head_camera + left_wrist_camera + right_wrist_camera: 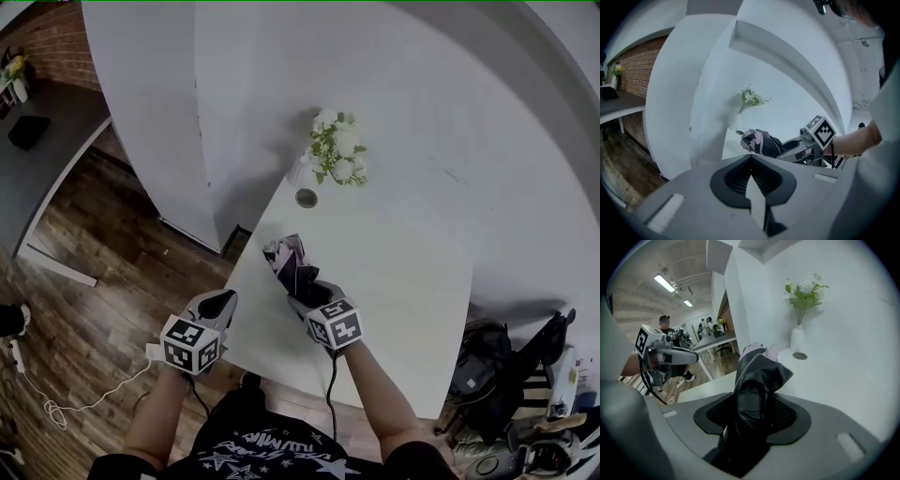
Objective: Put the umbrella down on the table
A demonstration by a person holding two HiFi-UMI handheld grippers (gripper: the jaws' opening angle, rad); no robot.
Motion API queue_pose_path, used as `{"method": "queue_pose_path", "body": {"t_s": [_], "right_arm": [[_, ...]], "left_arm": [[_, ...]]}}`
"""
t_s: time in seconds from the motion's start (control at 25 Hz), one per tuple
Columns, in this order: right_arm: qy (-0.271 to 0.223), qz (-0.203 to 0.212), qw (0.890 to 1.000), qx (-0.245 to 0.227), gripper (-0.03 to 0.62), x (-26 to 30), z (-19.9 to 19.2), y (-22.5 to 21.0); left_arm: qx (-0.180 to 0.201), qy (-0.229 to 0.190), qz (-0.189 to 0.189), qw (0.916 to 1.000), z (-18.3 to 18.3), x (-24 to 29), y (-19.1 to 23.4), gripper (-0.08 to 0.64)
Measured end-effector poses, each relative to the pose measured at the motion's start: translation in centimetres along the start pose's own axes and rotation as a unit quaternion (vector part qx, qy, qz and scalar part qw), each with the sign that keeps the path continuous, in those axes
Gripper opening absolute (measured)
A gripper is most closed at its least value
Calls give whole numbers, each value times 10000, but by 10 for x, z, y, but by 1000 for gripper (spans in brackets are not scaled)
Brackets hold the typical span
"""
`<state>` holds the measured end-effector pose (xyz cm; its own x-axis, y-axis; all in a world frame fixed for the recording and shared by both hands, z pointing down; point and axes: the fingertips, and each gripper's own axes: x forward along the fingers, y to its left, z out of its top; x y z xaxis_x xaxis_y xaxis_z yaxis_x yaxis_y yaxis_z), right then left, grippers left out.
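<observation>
Folded black umbrella with pale pink fabric bunched at its tip (pixel 292 265) is clamped in the right gripper's (pixel 309 295) jaws, over the white table (pixel 403 281) close to its left edge. Open tabletop runs right and ahead to a vase of white flowers (pixel 336 150) and a small round grey disc (pixel 307 198). Left gripper (pixel 221 302), jaws together on nothing, hangs beyond that edge over wooden floor (pixel 112 272).
</observation>
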<state>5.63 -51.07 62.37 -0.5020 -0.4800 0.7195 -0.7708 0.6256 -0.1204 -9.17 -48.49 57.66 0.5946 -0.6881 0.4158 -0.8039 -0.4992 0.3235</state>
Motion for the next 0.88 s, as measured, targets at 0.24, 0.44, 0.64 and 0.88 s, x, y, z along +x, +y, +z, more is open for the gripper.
{"method": "queue_pose_path", "body": {"t_s": [0.24,0.44,0.64,0.88], "right_arm": [[258,255,9965,-756,244,29,11,-1],[550,525,9881,-1335,244,46,13,-2],[571,662,9868,-1361,245,59,19,2],[658,720,9843,-1468,245,66,18,-3]], "left_arm": [[-97,60,74,9999,-2,8,15,4],[-212,95,114,9997,-5,15,22,3],[-275,74,147,9995,-4,20,28,3],[-279,120,161,9994,-7,20,26,5]]}}
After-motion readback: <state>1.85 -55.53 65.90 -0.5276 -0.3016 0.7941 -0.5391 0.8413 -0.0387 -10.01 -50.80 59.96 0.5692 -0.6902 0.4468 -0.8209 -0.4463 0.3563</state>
